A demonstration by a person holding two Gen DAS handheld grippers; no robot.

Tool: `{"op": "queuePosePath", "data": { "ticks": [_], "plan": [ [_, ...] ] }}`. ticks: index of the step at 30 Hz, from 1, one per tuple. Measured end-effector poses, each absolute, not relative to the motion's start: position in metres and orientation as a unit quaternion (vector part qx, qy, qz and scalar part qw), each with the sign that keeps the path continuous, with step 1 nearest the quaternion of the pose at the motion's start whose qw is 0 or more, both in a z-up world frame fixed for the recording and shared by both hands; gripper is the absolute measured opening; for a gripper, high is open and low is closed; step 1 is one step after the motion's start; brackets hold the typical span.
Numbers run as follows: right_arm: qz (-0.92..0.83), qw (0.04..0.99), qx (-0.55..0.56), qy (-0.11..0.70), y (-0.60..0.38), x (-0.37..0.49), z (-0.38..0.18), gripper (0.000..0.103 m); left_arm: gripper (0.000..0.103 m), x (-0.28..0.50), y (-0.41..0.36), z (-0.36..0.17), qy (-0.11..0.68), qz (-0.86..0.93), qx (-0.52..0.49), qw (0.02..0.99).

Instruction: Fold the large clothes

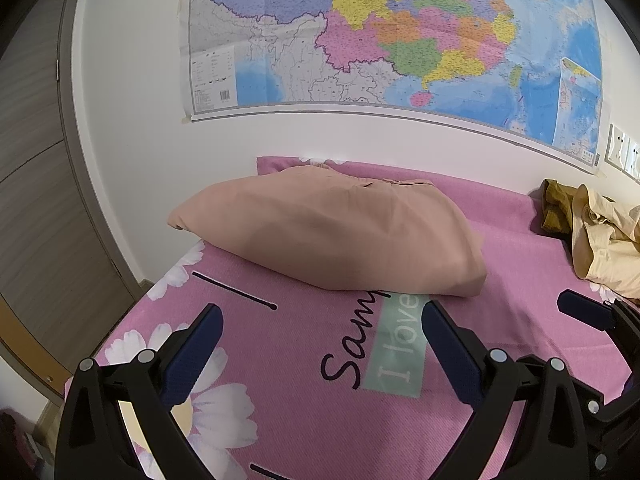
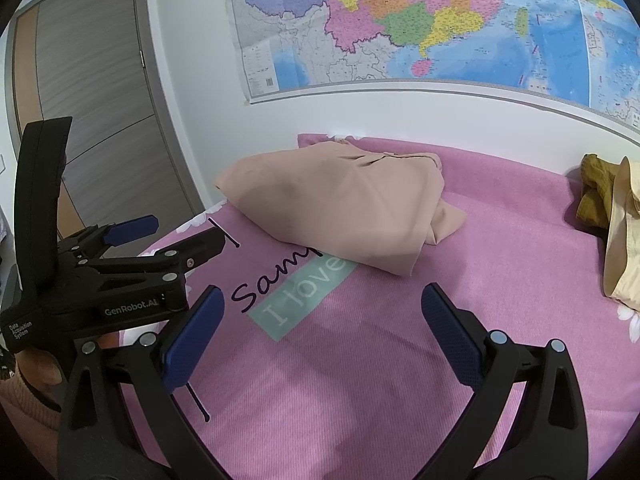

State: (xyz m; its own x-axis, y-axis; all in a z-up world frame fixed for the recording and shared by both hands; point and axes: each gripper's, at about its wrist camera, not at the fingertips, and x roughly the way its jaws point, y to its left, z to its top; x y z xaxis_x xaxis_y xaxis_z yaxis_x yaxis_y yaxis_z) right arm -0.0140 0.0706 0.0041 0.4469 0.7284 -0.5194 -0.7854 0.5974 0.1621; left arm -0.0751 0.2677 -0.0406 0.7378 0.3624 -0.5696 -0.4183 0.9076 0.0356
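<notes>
A folded peach-pink garment [image 1: 332, 232] lies on the pink bed sheet [image 1: 320, 400] near the far left corner; it also shows in the right wrist view [image 2: 344, 208]. My left gripper [image 1: 322, 344] is open and empty, held a little short of the garment above the sheet. My right gripper [image 2: 322, 328] is open and empty, also short of the garment. The left gripper shows from the side in the right wrist view [image 2: 176, 232], jaws apart. The right gripper's finger [image 1: 588, 312] shows at the right edge of the left wrist view.
A heap of unfolded clothes, cream [image 1: 608, 248] and mustard [image 1: 556, 208], lies at the bed's far right, also in the right wrist view [image 2: 620, 236]. A wall with a large map [image 1: 400, 32] runs behind the bed. A wooden door [image 1: 36, 200] stands at the left.
</notes>
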Motion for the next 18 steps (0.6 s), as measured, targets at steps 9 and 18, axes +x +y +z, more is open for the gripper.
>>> {"op": "queuePosePath", "data": {
  "ticks": [9, 18],
  "plan": [
    [0.446, 0.849, -0.051, 0.279, 0.069, -0.016, 0.004, 0.097, 0.096, -0.077, 0.265, -0.040, 0.296, 0.210, -0.049, 0.930],
    [0.442, 0.851, -0.043, 0.280, 0.058, -0.017, 0.007, 0.097, 0.096, -0.076, 0.257, -0.041, 0.297, 0.193, -0.052, 0.934]
  ]
}}
